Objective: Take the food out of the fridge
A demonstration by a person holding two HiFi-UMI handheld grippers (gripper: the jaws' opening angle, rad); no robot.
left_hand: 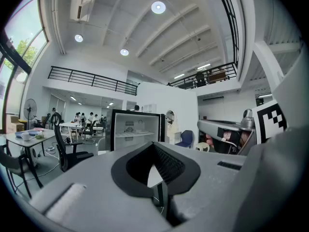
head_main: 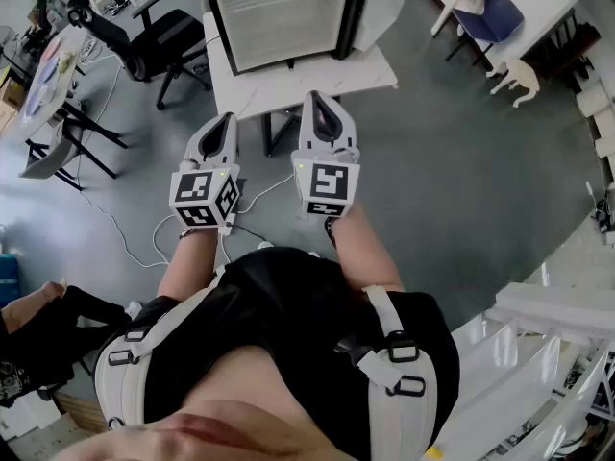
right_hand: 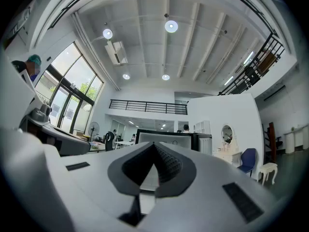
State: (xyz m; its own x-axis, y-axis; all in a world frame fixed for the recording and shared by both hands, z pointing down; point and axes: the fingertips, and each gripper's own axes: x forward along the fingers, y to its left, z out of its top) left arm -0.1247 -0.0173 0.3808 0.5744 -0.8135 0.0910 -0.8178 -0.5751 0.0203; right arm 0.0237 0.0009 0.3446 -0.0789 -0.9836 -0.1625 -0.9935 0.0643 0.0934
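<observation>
L gripper (head_main: 229, 119), R gripper (head_main: 316, 98): jaws together, toward fridge (head_main: 281, 15)

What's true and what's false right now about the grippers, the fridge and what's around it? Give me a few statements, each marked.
1. The left gripper and the right gripper are both shut, with nothing between their jaws. True.
2. The fridge stands on the floor. False: it stands on a white table.
3. The left gripper is inside the fridge. False: both grippers are outside it, on the person's side.
4. In the head view, a black office chair stands left of the table. True.
</observation>
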